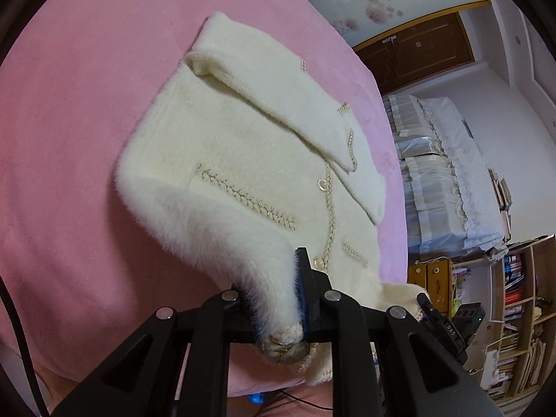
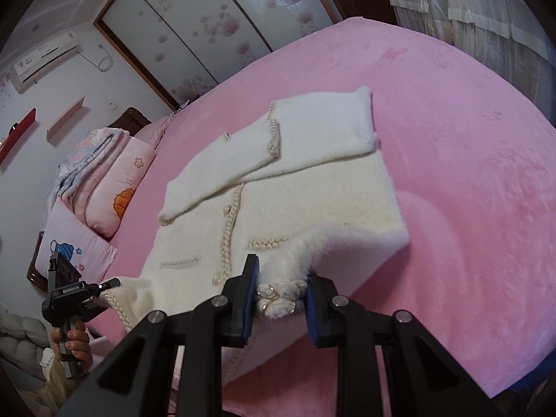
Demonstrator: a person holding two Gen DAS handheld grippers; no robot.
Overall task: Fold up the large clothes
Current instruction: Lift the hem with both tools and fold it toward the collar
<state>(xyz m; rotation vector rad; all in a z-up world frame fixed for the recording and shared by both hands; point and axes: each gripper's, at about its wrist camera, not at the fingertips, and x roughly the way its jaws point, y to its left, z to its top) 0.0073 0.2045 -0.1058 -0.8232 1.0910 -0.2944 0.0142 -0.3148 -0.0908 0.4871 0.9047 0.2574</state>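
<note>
A fluffy cream-white cardigan with braided gold-and-cream trim and pearl buttons (image 2: 278,187) was seen laid front-up on a pink plush bedspread (image 2: 451,160). Both sleeves had already been brought in across the chest, one lying over the other near the collar end, so the sleeve stage could be judged as done.

The hem end was raised off the bedspread at both corners. The left gripper (image 1: 278,309) was closed tightly on one hem corner, with furry fabric and a knot of braided trim bunched between its blue-padded fingers (image 1: 305,299). The right gripper (image 2: 282,299) was narrowed onto the other hem corner, the braided edge being pinched between its pads. In the right wrist view the other tool was seen at the left edge, held by a person's hand (image 2: 74,344).

The collar half was resting flat on the bedspread. The lengthwise fold, hem carried over towards the collar, was judged to be only begun: the lifted edge was not yet laid over the body, and any further halving and smoothing was left to do.
</note>
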